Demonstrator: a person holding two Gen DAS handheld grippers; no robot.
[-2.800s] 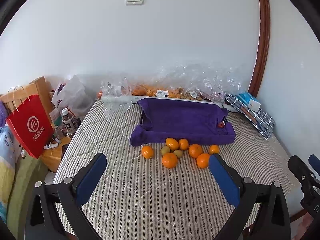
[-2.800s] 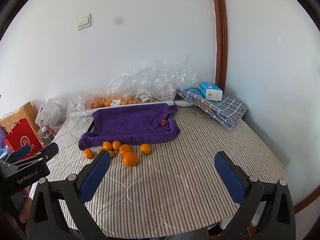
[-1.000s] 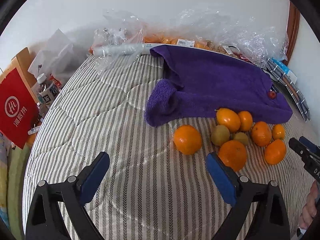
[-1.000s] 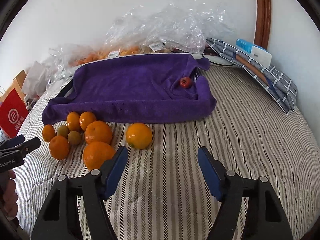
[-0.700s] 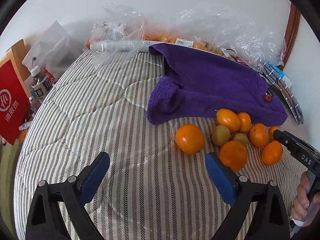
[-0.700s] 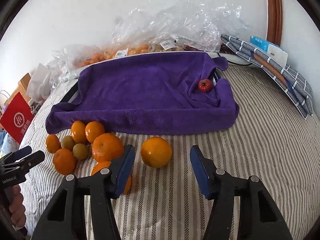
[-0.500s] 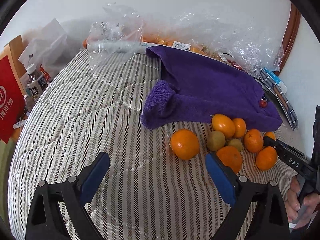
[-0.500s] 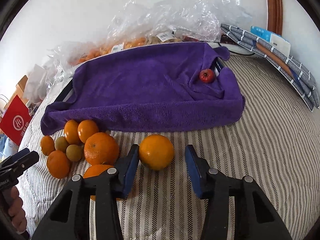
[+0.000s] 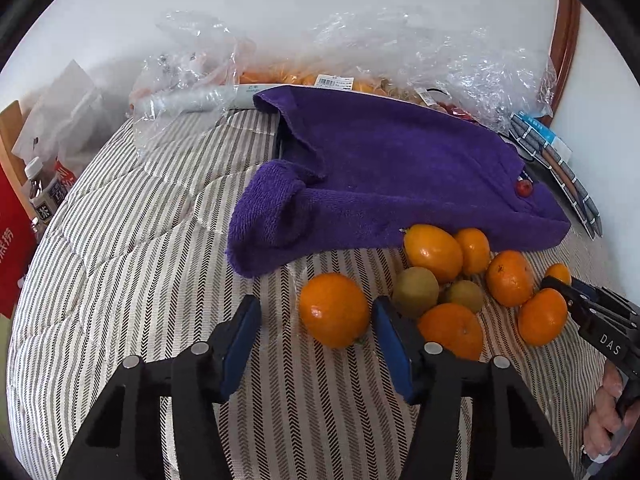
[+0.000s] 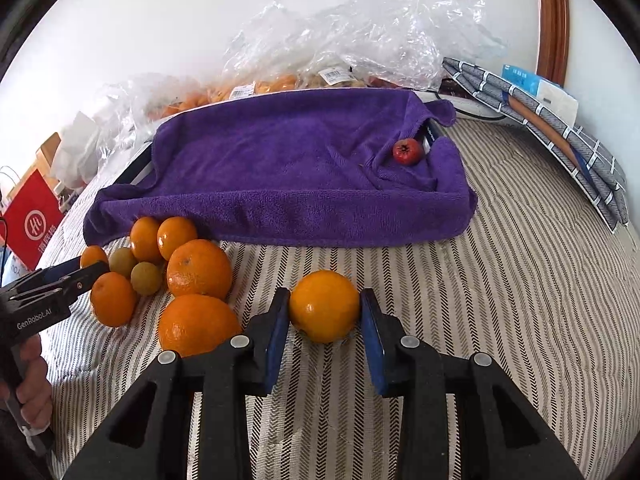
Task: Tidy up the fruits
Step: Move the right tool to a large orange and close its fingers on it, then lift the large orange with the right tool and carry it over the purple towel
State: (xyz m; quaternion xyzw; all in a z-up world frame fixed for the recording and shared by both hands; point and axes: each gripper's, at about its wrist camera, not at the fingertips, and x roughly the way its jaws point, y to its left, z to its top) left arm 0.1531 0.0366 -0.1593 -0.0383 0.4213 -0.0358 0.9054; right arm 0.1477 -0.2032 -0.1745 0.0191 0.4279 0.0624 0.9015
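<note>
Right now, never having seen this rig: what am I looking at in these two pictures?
No robot: a person holds a two-finger clamp in each hand, each with a fisheye camera looking along its fingers. One picture is from the left gripper, closing around a near orange, not yet pinching it. The other is from the right gripper, closing, pads against a lone orange. On the striped bedcover lie other oranges and green fruits beside a purple towel holding one red fruit.

Black grippers with blue-padded fingers, silver screws.
</note>
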